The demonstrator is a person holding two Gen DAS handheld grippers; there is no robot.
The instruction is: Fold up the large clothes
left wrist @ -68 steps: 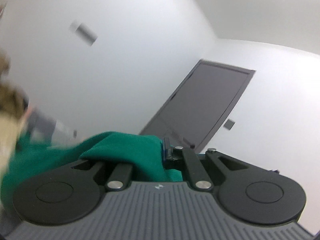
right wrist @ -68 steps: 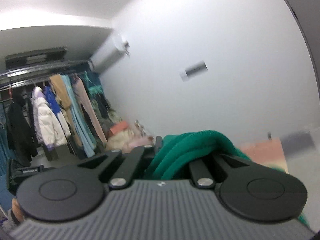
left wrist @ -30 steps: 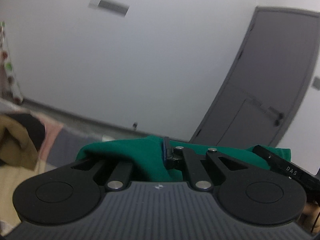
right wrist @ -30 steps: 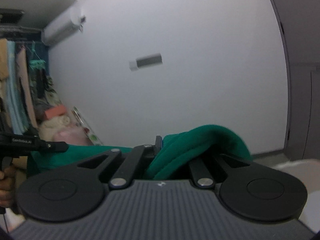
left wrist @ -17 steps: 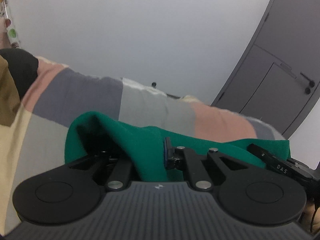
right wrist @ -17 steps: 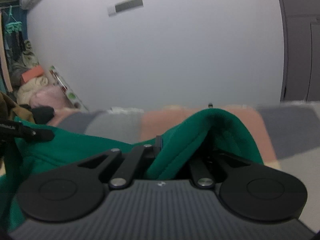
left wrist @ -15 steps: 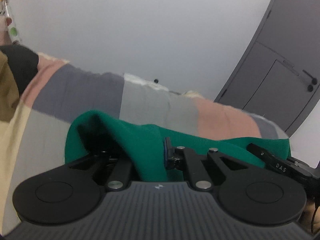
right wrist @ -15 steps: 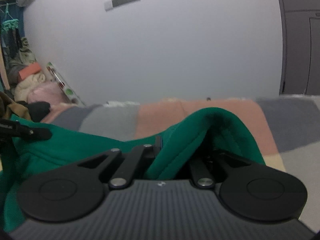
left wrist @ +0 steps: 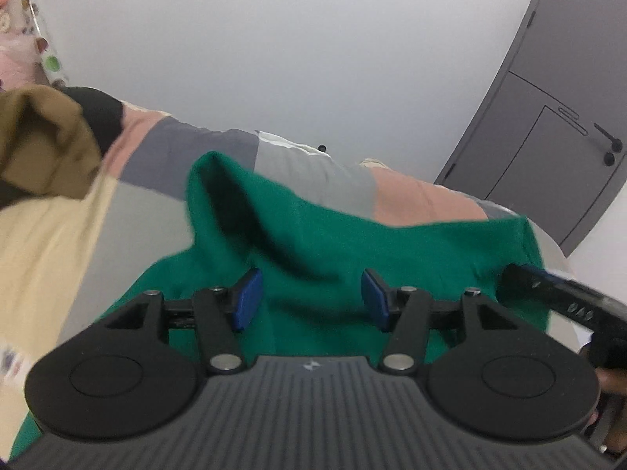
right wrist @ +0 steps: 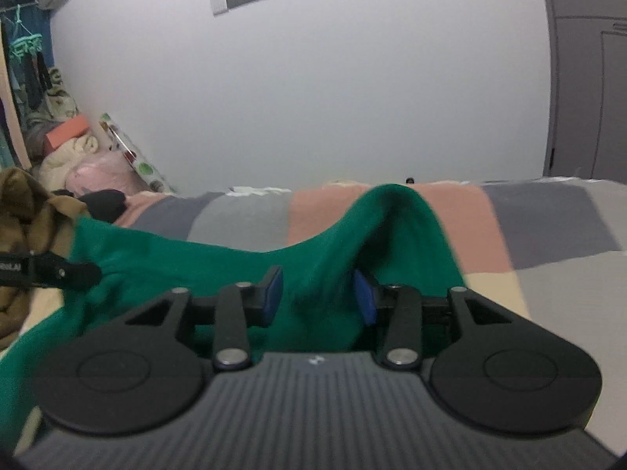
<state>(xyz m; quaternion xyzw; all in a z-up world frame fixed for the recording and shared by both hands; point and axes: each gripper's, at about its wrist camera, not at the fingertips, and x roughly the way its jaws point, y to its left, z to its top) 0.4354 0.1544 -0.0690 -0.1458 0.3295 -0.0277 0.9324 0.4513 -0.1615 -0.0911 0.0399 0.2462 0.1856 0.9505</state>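
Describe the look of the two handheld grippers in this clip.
Both match: the left gripper and right gripper have a grey ribbed body with a small pale logo, two round black discs, black linkage bars with silver pivot pins, and blue pads on the fingers. Seen from the side, the right one carries white lettering, too blurred to read.

My left gripper [left wrist: 311, 293] and right gripper [right wrist: 318, 293] are black with blue pads [left wrist: 246, 300]. The garment [left wrist: 325, 243] between them is plain deep green. The bedspread [right wrist: 548, 231] is checked in grey, salmon pink and cream. A brown garment [left wrist: 43, 149] lies at its left edge.
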